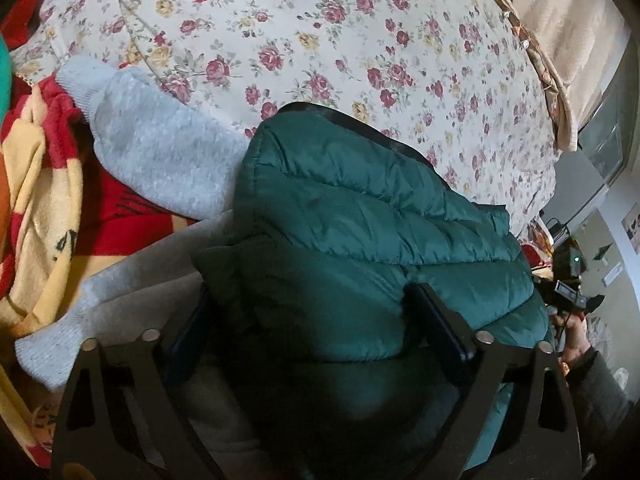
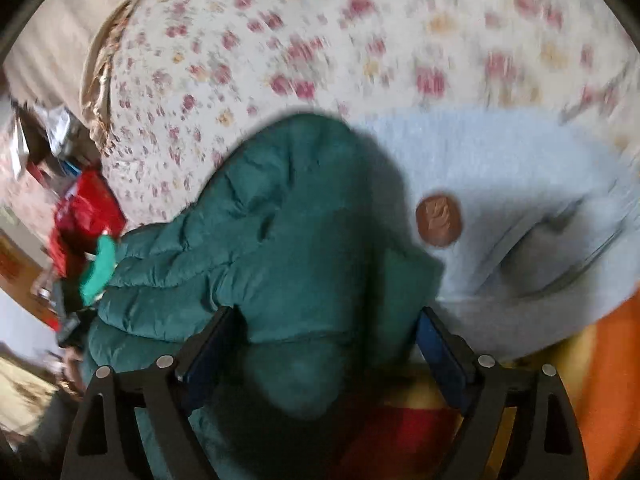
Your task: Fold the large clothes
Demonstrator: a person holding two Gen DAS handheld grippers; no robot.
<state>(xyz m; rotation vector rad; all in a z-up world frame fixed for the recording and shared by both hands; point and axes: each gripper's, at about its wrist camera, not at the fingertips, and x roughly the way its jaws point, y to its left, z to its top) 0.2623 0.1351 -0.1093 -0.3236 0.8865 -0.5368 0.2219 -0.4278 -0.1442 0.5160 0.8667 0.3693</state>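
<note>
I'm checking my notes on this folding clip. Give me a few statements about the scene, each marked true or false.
1. The padded jacket is dark green. True.
2. The bedspread is plain blue. False: it is cream with red and yellow flowers.
3. A grey sweatshirt lies beside the jacket. True.
4. The left gripper has its fingers pinched shut on nothing. False: they stand wide, with jacket fabric between them.
5. The sweatshirt bears a round brown patch. True.

one green puffer jacket (image 1: pixel 360 216), one grey sweatshirt (image 1: pixel 160 148)
</note>
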